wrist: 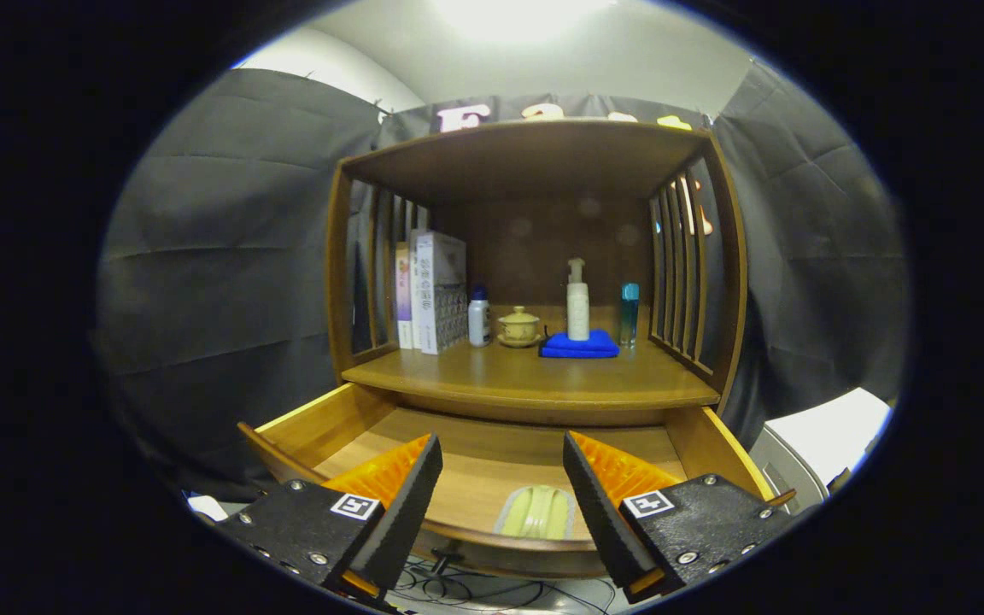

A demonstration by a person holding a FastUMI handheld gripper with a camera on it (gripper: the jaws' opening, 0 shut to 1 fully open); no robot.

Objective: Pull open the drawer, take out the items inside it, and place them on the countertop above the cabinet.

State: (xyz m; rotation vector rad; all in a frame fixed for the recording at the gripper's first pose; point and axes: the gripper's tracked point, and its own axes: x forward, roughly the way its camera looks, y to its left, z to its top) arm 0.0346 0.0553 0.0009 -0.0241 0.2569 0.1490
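The drawer point(355, 427) stands pulled out, so its contents lie exposed. The gripper point(500, 495) hangs above with jaws released, empty, framing a pale green packet point(535, 512), perhaps wrapped, at twelve o'clock just ahead; the countertop point(526, 376) waits beyond.

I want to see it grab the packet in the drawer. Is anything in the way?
Nothing visible. The drawer is pulled open, and the packet lies uncovered near its front, below the gap between the open gripper fingers. The shelf edge above sits farther back.
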